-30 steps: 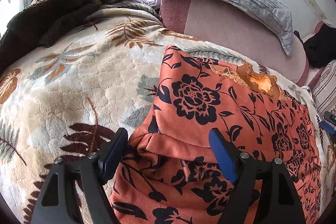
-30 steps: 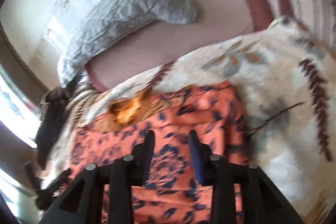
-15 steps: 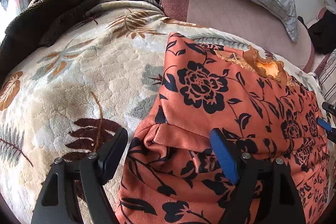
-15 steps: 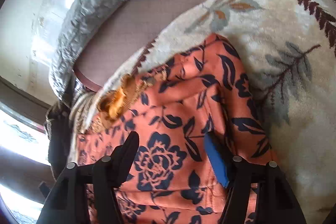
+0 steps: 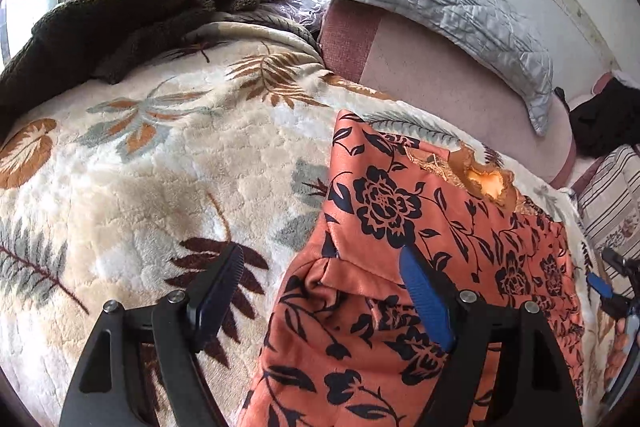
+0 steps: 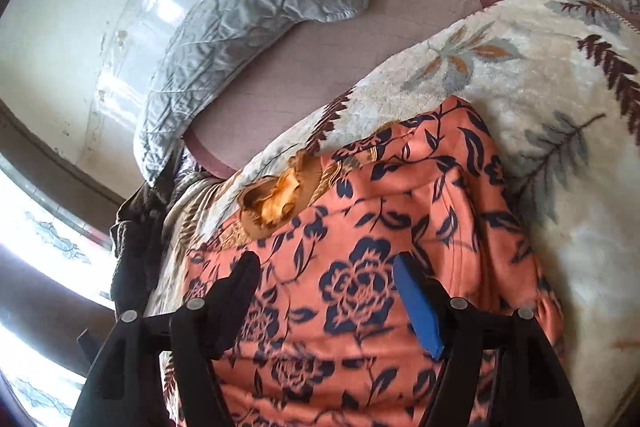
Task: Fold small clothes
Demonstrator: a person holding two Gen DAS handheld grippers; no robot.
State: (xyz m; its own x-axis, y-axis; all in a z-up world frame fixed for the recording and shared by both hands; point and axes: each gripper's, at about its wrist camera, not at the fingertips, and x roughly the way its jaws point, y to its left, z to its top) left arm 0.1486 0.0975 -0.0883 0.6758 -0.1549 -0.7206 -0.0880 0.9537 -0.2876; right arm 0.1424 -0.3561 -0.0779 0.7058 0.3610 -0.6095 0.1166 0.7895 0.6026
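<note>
both grippers spread over the orange floral garment (image 5: 404, 227)

my left gripper (image 5: 320, 291) straddled its folded edge at lower centre; my right gripper (image 6: 324, 299) hovered wide above it on the leaf-print blanket (image 5: 160, 163).

The orange floral garment (image 5: 404, 255) runs off the frame's lower edge behind both claws; a black item (image 5: 608, 123) is cut off at right, unidentifiable.
</note>
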